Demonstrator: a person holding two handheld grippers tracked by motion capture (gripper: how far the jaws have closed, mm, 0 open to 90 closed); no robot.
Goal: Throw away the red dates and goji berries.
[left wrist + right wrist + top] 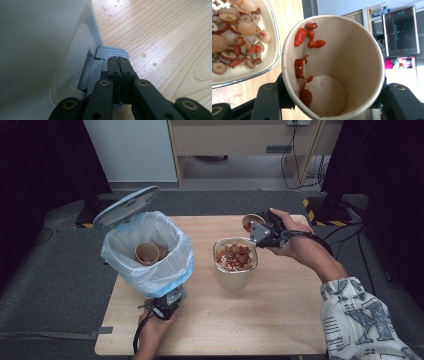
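Note:
My right gripper (256, 229) is shut on a brown paper cup (250, 222), held on its side just beyond a clear container (235, 277) of sliced dried fruit and red berries (235, 256). In the right gripper view the cup (332, 67) sits between my jaws with several red berries (310, 37) stuck to its inner wall, and the container's rim (272, 62) is at the left. My left gripper (168, 303) is shut, and its tips rest on the grey foot pedal (110, 52) of the white bin (37, 50).
The bin (150, 270) stands on the left of the wooden table (260, 320), lined with a plastic bag, its lid (125, 206) raised. Another paper cup (146, 253) lies inside it. Cables and desk legs are on the floor beyond the table.

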